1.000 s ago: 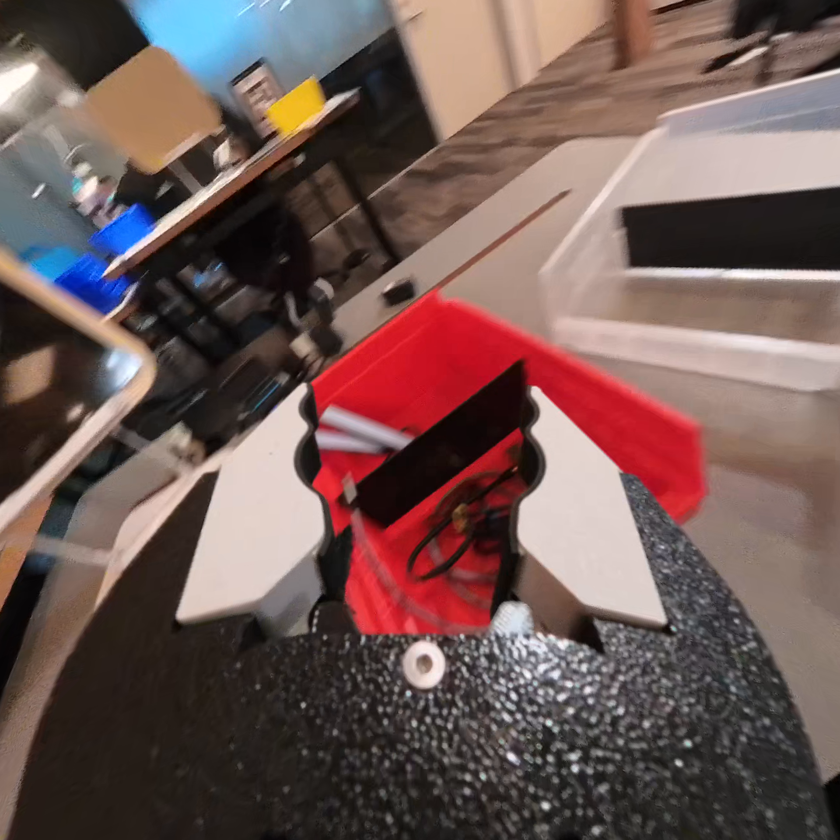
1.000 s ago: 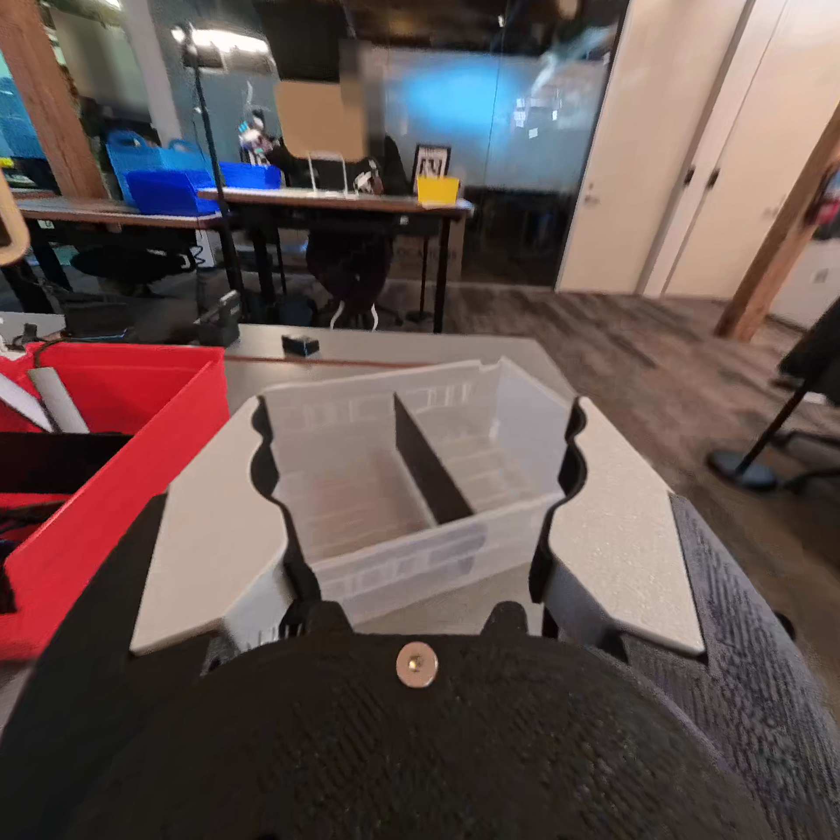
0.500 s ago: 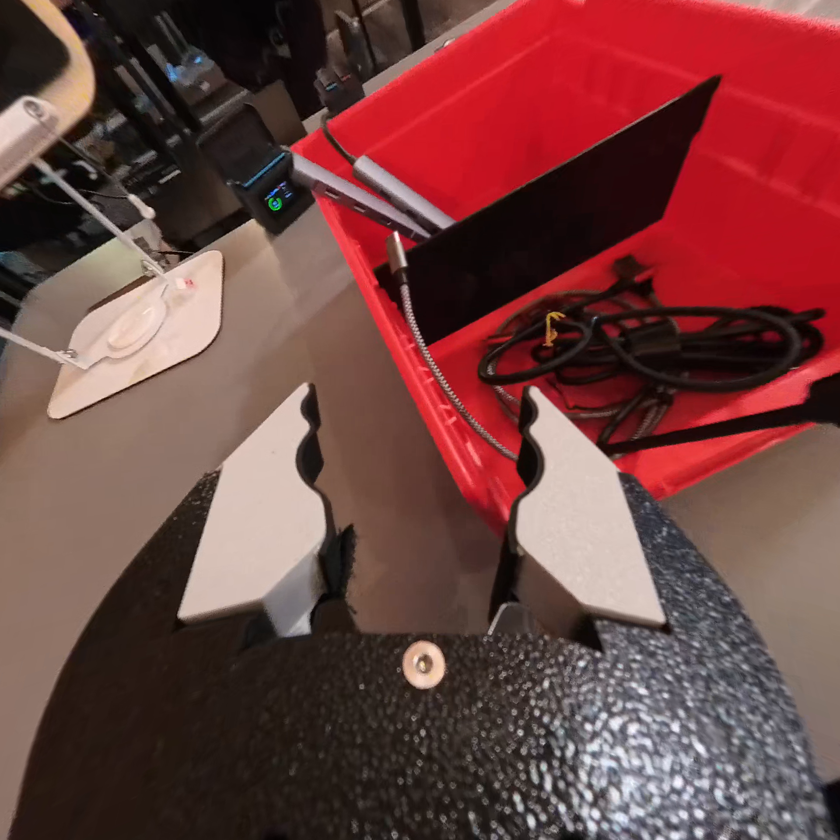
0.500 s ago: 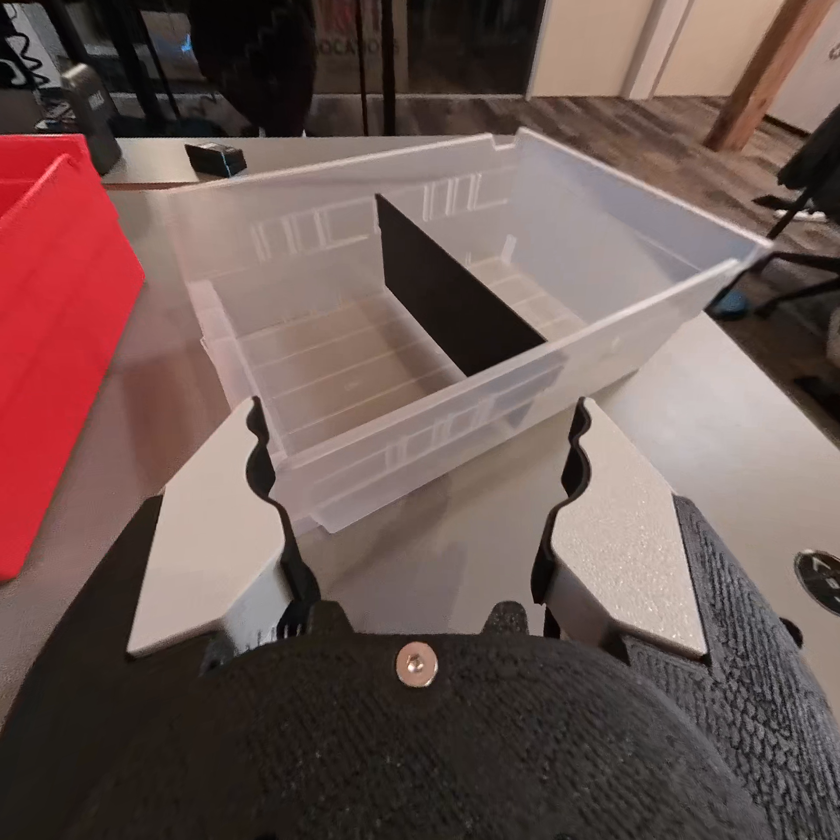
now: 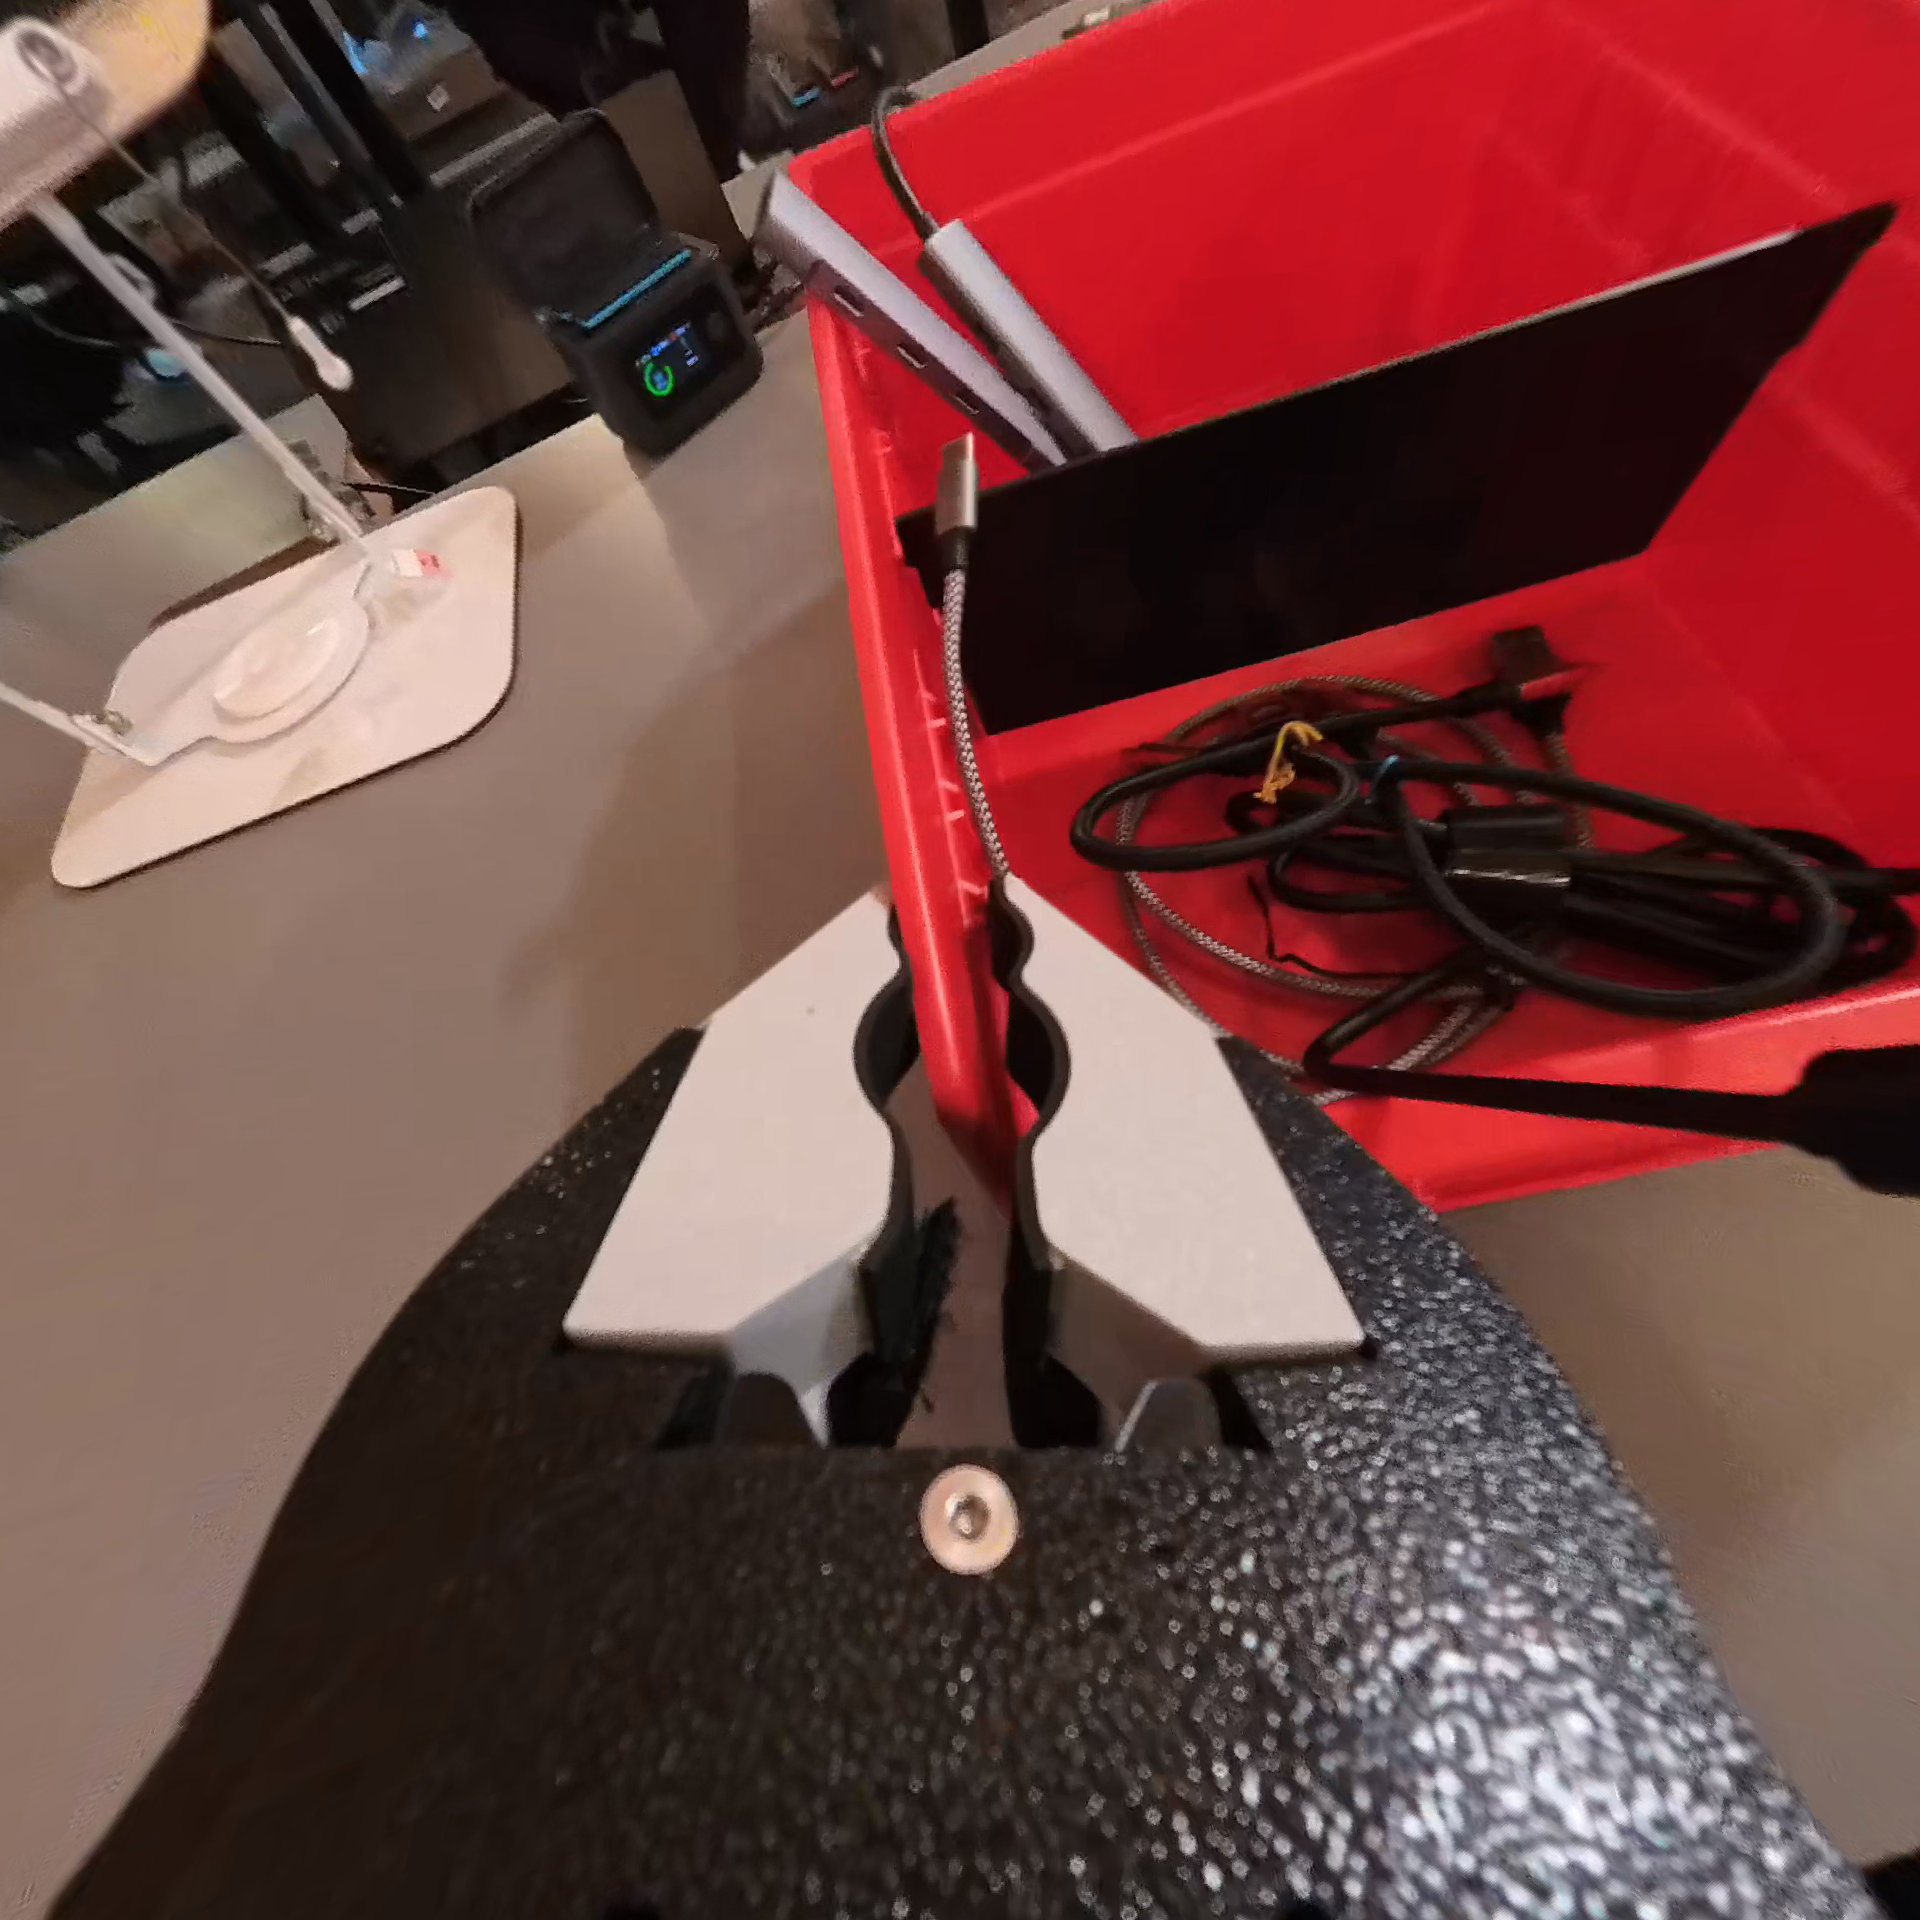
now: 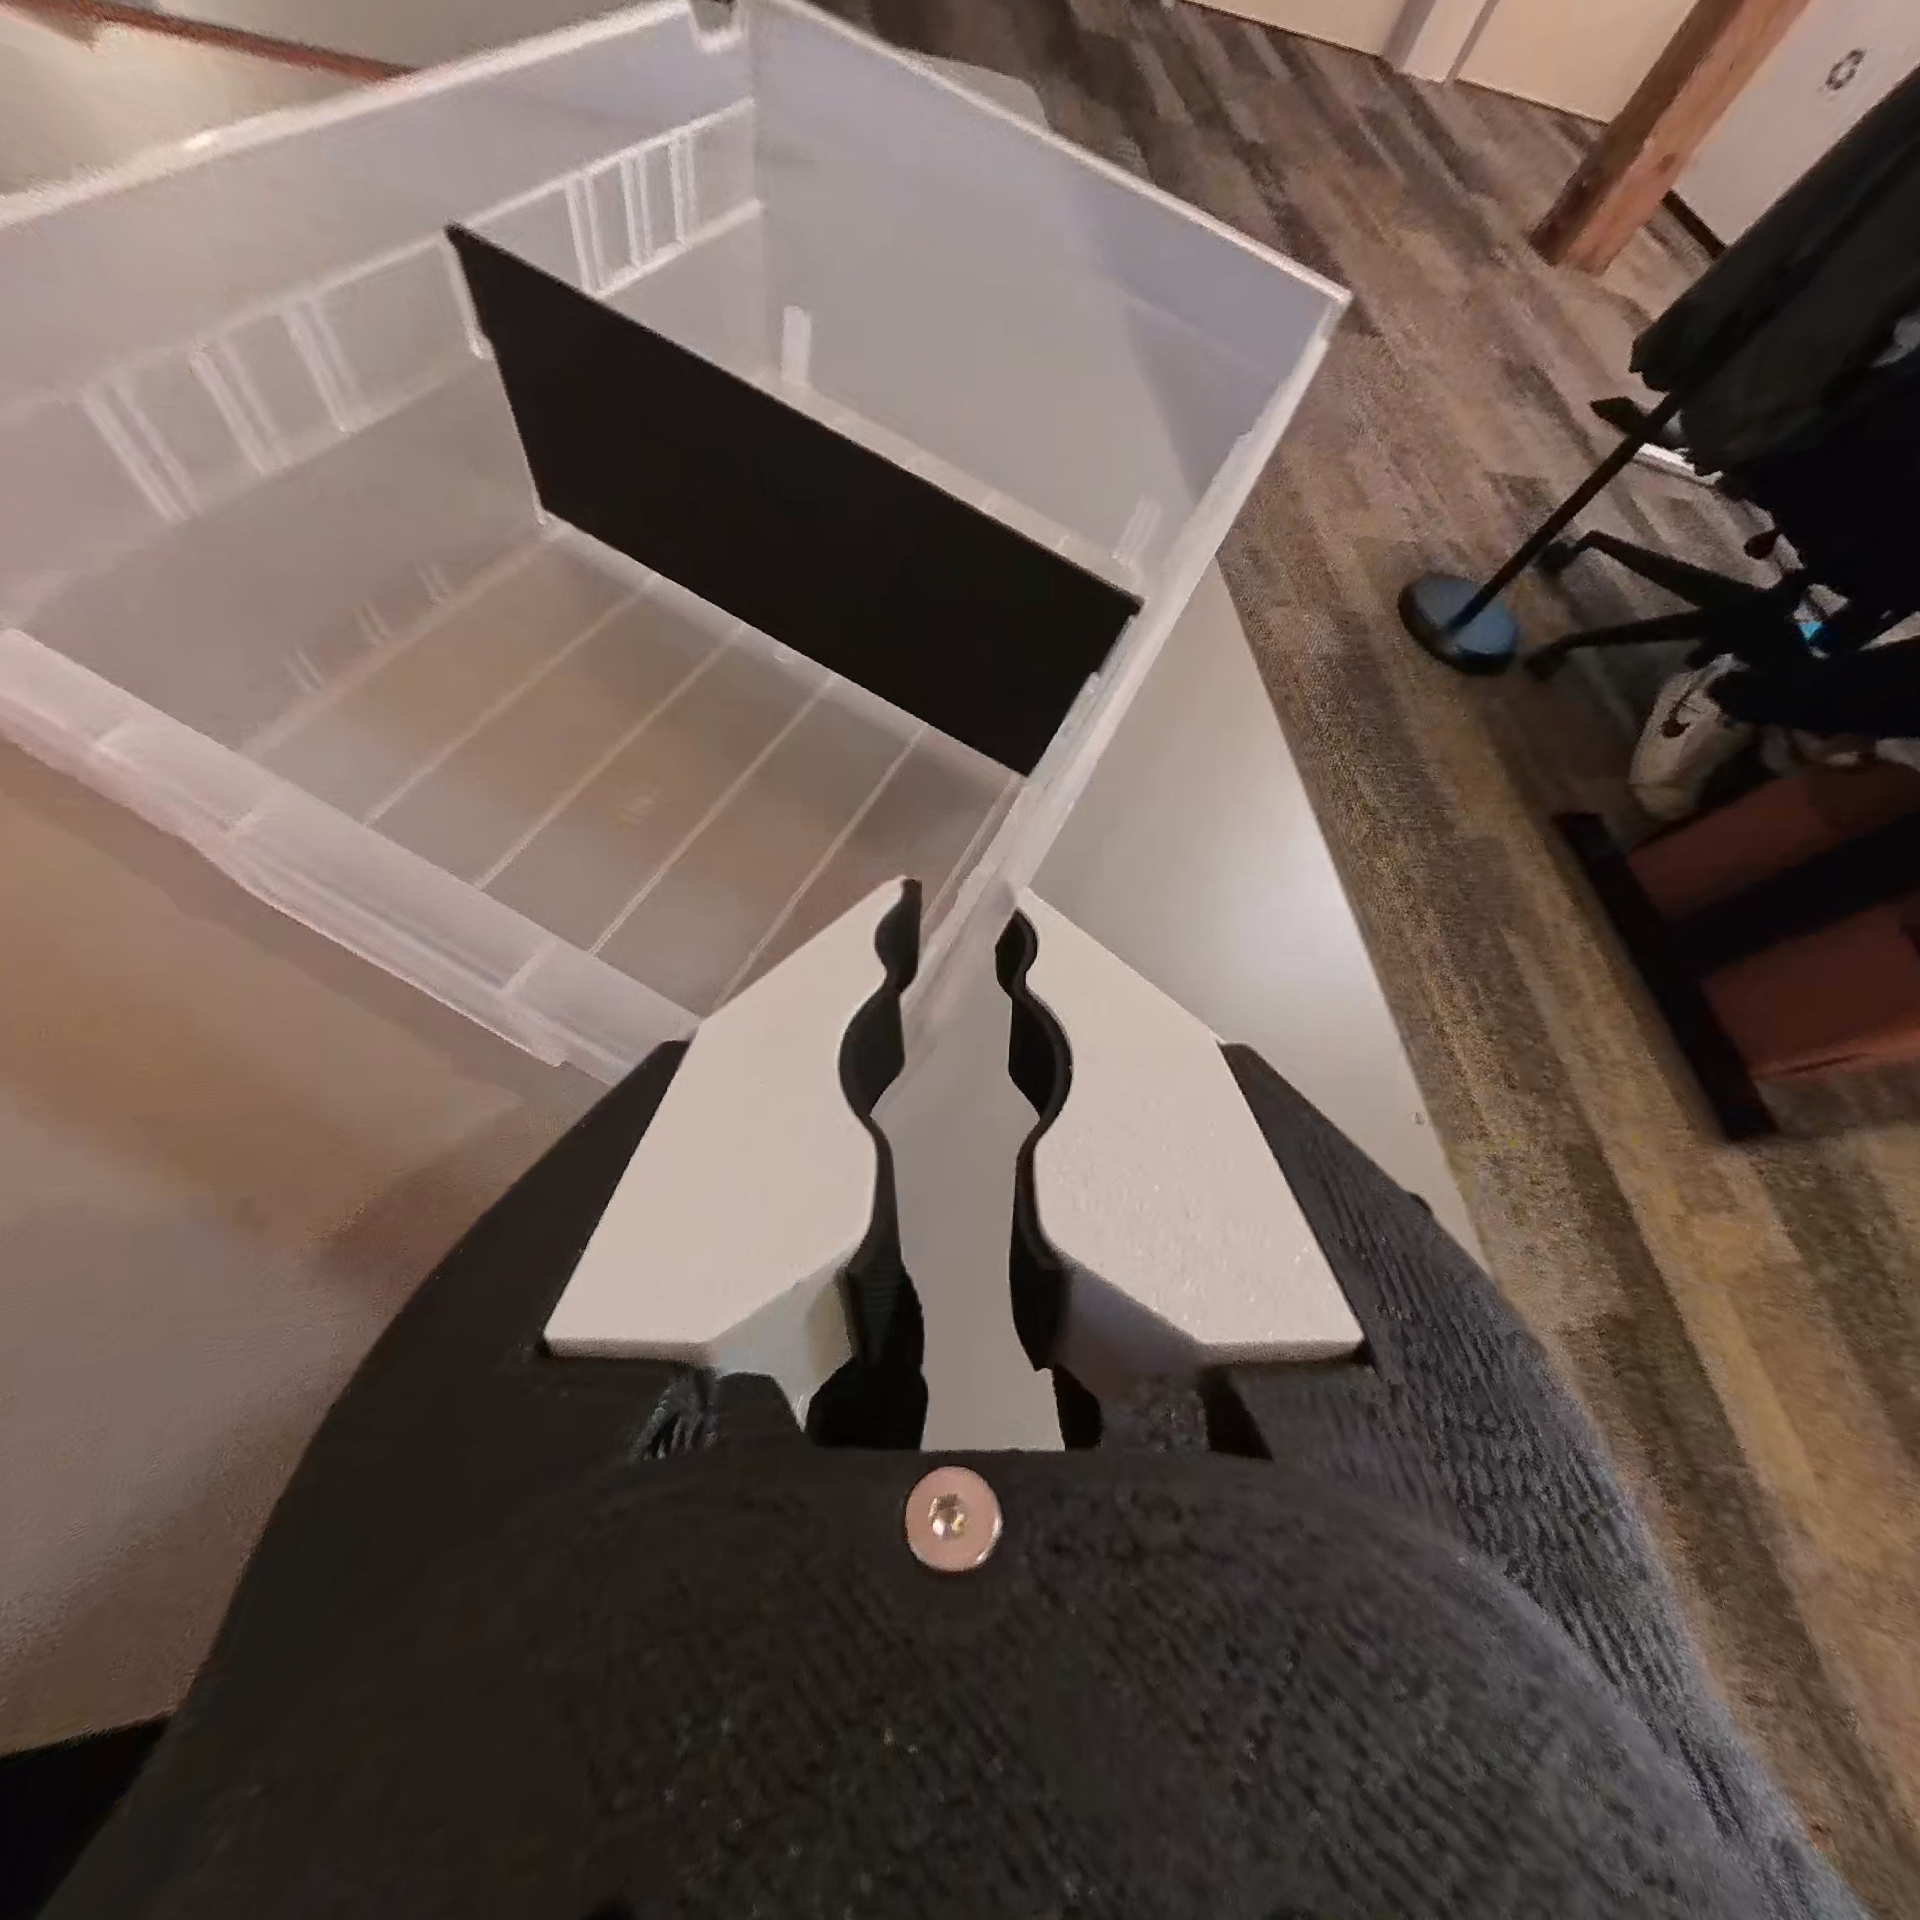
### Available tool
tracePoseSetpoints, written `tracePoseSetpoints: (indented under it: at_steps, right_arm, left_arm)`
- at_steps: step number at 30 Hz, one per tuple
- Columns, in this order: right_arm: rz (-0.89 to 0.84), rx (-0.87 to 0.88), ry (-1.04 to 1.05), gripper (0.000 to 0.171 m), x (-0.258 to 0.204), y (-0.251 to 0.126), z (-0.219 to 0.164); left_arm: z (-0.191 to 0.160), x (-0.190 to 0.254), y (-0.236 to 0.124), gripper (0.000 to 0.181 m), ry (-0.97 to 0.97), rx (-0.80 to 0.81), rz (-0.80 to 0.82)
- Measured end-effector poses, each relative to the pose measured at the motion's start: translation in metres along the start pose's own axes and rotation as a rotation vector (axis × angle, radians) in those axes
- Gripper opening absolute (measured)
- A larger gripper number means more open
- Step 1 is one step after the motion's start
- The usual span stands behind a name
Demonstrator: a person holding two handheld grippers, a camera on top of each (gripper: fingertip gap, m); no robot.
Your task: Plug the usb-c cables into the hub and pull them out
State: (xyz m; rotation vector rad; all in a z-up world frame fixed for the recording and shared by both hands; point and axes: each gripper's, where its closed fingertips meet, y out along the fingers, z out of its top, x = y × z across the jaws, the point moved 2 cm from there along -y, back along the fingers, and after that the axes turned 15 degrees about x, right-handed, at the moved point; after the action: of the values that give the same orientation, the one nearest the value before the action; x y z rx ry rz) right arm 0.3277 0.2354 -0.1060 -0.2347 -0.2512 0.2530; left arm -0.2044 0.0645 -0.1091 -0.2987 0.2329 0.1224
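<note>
My left gripper (image 5: 951, 909) is shut on the left wall of a red bin (image 5: 1351, 208), one finger outside and one inside. Two grey USB hubs (image 5: 914, 332) lean in the bin's far compartment behind a black divider (image 5: 1455, 468). A braided USB-C cable (image 5: 966, 727) runs up the inside of the gripped wall, its metal plug (image 5: 956, 483) pointing up. A tangle of black cables (image 5: 1507, 862) lies in the near compartment. My right gripper (image 6: 961, 904) is shut on the right wall of an empty clear plastic bin (image 6: 1039, 260) that has a black divider (image 6: 810, 509).
A white lamp base (image 5: 291, 675) and a black device with a lit screen (image 5: 665, 343) stand on the grey table (image 5: 520, 1039) left of the red bin. The table's right edge (image 6: 1330, 883) is just beyond the clear bin, with floor, a stand and boxes beyond.
Both grippers have tilted down and moved in on the bins. Each was open and has closed on a bin wall: left on the red bin, right on the clear bin.
</note>
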Motion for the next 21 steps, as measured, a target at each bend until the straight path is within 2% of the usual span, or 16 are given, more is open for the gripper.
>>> tracePoseSetpoints:
  at_steps: [8, 12, 18, 19, 20, 21]
  right_arm:
    - [0.255, 0.019, -0.093, 0.009, 0.033, 0.008, -0.006]
    - [0.321, 0.040, -0.093, 0.005, 0.042, 0.010, -0.007]
    - [0.355, 0.058, -0.087, 0.006, 0.030, 0.017, -0.002]
    - [0.351, 0.057, -0.087, 0.009, 0.029, 0.018, -0.001]
    - [0.335, 0.059, -0.089, 0.023, 0.030, 0.018, 0.002]
    - [0.304, 0.078, -0.089, 0.030, 0.033, 0.017, 0.009]
  left_arm:
    - [-0.020, -0.053, -0.046, 0.006, -0.015, 0.003, 0.045]
    - [-0.043, -0.095, -0.075, 0.006, -0.045, -0.026, 0.079]
    - [-0.068, -0.157, -0.111, 0.006, -0.065, -0.049, 0.120]
    - [-0.072, -0.166, -0.114, 0.006, -0.076, -0.054, 0.130]
    - [-0.076, -0.175, -0.117, 0.006, -0.079, -0.060, 0.140]
    - [-0.079, -0.184, -0.119, 0.007, -0.073, -0.058, 0.150]
